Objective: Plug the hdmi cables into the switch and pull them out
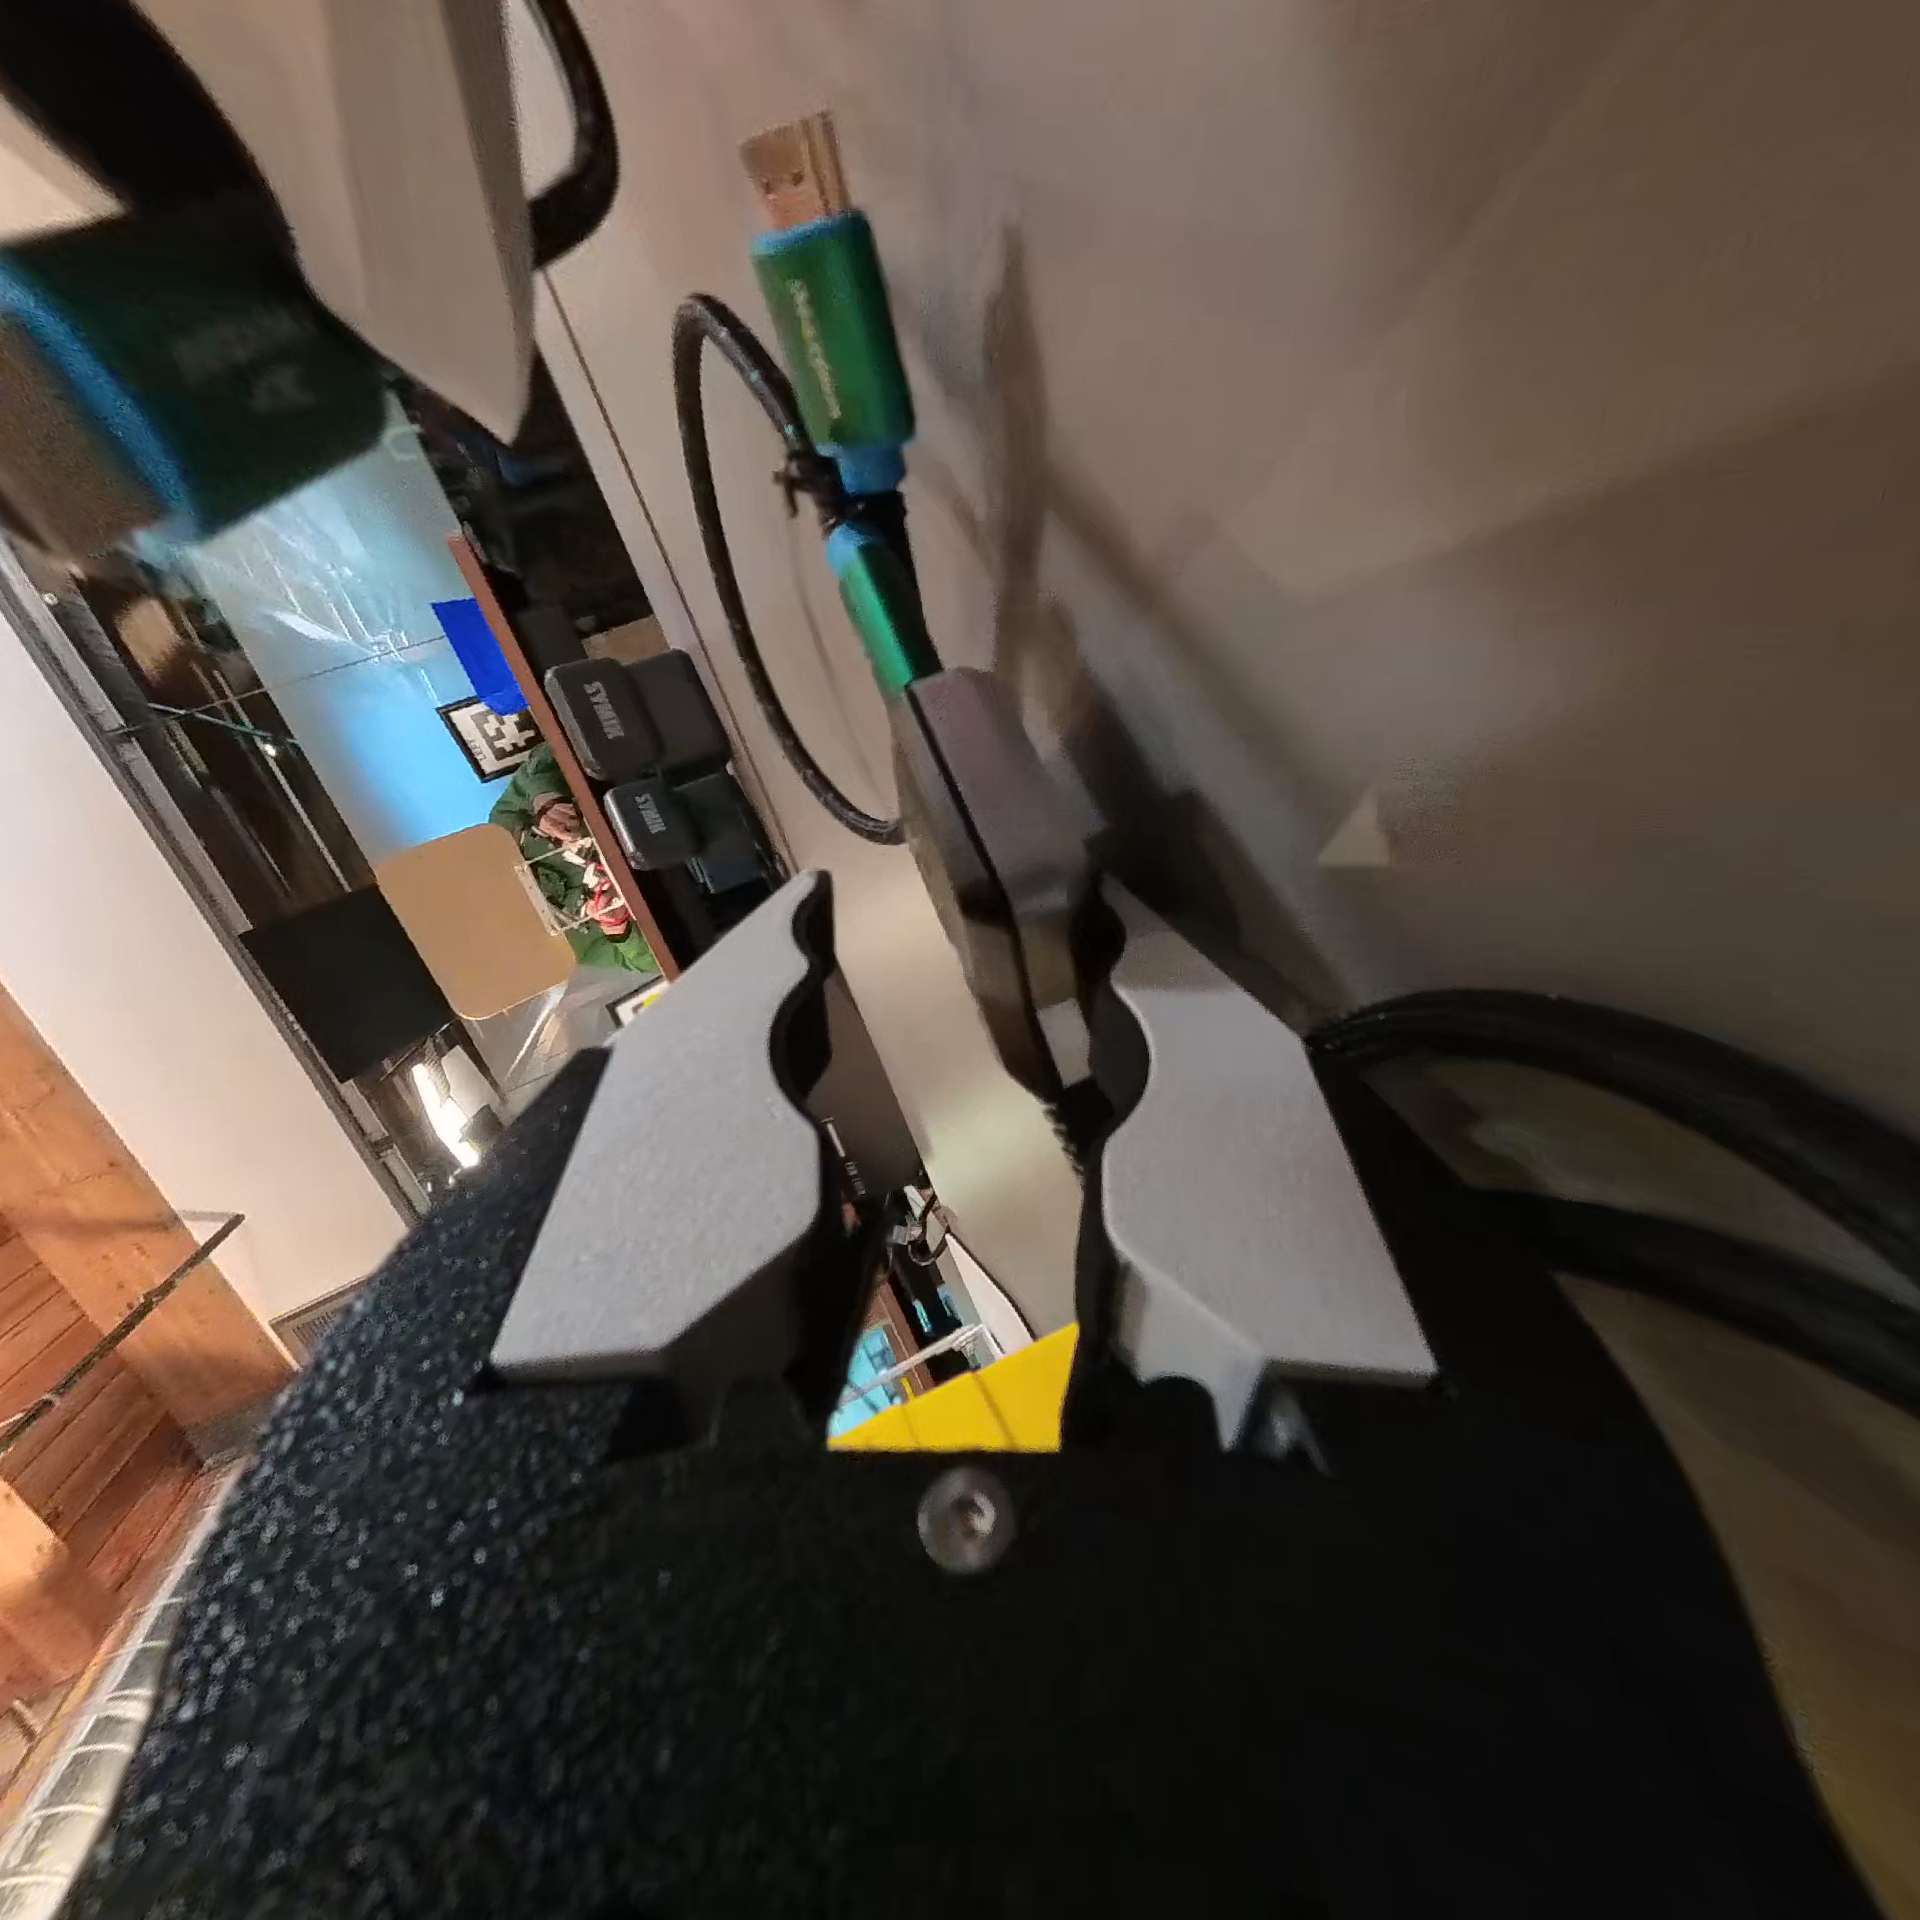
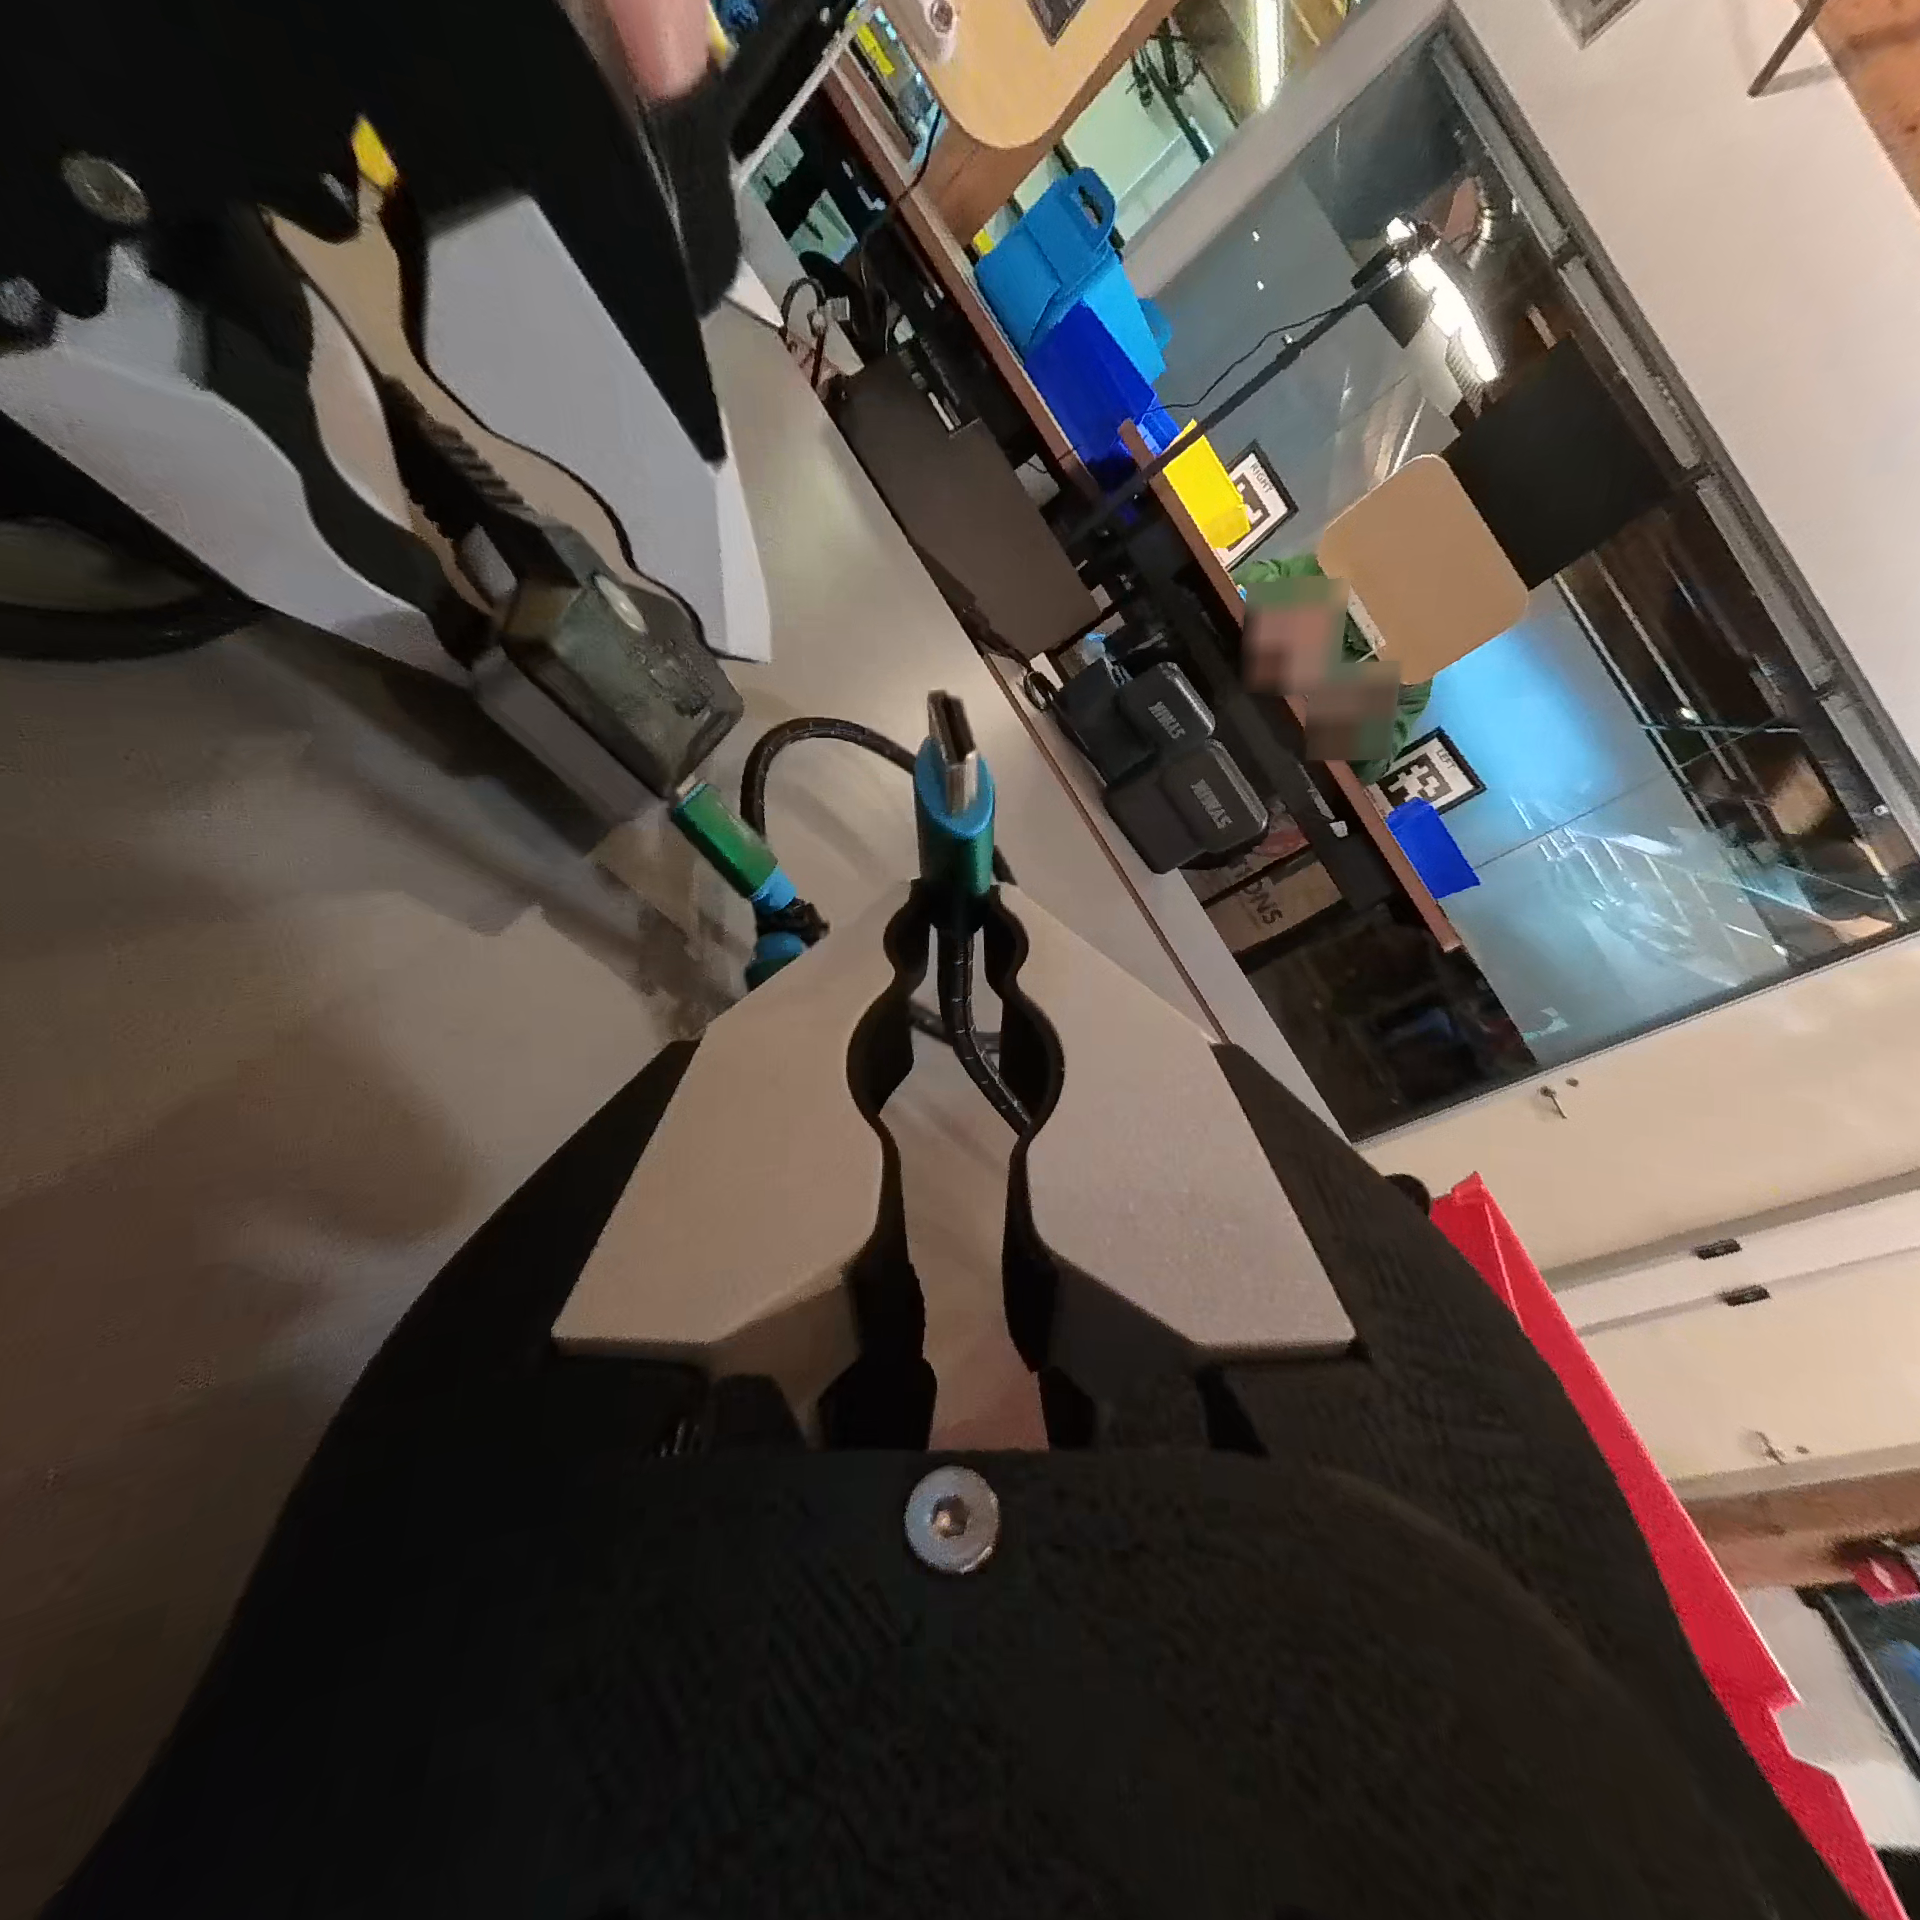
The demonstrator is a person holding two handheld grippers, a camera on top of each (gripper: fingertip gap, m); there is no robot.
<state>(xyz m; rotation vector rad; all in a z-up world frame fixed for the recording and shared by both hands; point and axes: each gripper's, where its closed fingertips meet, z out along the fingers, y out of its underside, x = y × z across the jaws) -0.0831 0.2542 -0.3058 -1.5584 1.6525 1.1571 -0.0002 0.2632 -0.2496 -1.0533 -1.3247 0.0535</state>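
The small grey switch (image 1: 997, 810) lies on the white table (image 1: 1455, 416). A green HDMI plug (image 1: 883, 623) with a blue collar sits in its far end. My left gripper (image 1: 961, 914) is open. The switch's near end and its black cable lie between the jaws, against the right finger. A second green plug (image 1: 831, 322) with a gold tip lies loose on the table beyond. My right gripper (image 2: 951, 920) is shut on a third green plug (image 2: 951, 821), held above the table with its metal tip forward, a little right of the switch (image 2: 613, 665). That plug shows blurred in the left wrist view (image 1: 208, 384).
A braided black cable loop (image 1: 707, 540) lies left of the plugs. Thick black cables (image 1: 1662, 1091) curve at the right. The table edge (image 2: 1091, 852) runs close behind, with black cases (image 2: 1174, 769), blue bins (image 2: 1081, 301) and a person in green beyond. A red object (image 2: 1621, 1507) is at my right. The tips of one gripper are about 10 cm away from the tips of the other.
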